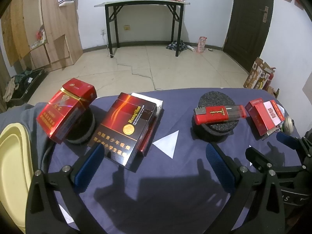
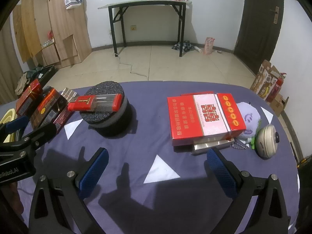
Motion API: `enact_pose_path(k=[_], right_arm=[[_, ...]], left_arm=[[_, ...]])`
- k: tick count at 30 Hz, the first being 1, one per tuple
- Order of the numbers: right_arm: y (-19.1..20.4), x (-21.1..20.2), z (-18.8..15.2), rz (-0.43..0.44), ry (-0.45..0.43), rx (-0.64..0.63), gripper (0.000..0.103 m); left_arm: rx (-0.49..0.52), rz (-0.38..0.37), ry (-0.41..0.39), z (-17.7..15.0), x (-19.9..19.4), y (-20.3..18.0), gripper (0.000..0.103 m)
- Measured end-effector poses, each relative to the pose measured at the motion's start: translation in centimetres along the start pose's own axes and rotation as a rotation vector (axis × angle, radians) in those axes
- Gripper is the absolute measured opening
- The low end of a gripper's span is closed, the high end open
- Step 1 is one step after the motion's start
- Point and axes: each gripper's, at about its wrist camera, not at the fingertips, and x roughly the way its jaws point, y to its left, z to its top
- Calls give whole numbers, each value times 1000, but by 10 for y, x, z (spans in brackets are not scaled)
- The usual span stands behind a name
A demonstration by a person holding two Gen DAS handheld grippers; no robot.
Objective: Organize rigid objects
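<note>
Cigarette packs are scattered over the blue-grey cloth (image 1: 175, 185), and a few bits are hard to read. The red pack (image 1: 65, 109) at middle left of the left wrist view leans tilted on a dark round block (image 1: 85, 130), which it mostly hides. Just right of it the dark Huangshan pack (image 1: 126, 126) lies on top of something silvery, only an edge of that peeking out at its upper right. A cream tray (image 1: 11, 165) is cut off by the left edge, can't tell what's in it.

Centre-right in that view, a red lighter (image 1: 218, 114) lies flat across a second black foam disc (image 1: 214, 124). In the right wrist view the red-and-white pack (image 2: 204, 117) sits right of centre on a silver box (image 2: 210, 145) that barely shows beneath it. Behind it a purple plush (image 2: 249, 119) is half covered, and a small round beige gadget (image 2: 268, 140) sits beside that, no idea what it is.

The left gripper (image 1: 156, 161) hovers low over the cloth at bottom centre of its view, blue pads spread wide, holding nothing, one fingertip close to the Huangshan pack's near corner. The right gripper (image 2: 156, 165) sits likewise, fingers wide apart and unloaded, its right pad (image 2: 218, 165) just short of the silver box.
</note>
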Motion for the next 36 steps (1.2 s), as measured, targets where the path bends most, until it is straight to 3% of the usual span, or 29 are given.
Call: enact_pose_path(k=[10, 14, 19, 22, 26, 32, 36], right_arm=[[0, 3, 0, -3, 8, -6, 103], [0, 3, 1, 2, 9, -6, 103], [-5, -1, 1, 18, -3, 16, 103], [-7, -3, 0, 25, 0, 25, 103], [-7, -3, 2, 37, 8, 21, 103], [-19, -7, 4, 44, 4, 60, 103], [-24, -13, 5, 37, -18, 78, 103]], left_arm=[[-10, -10, -17, -1, -2, 6, 103], [-35, -35, -107, 4, -35, 32, 103], [-70, 44, -195, 2, -58, 63, 103], [-87, 92, -165, 2, -49, 72, 103], [-177, 71, -190, 0, -42, 92, 103], [-313, 60, -141, -9, -20, 119, 103], [-310, -42, -115, -5, -17, 102, 103]])
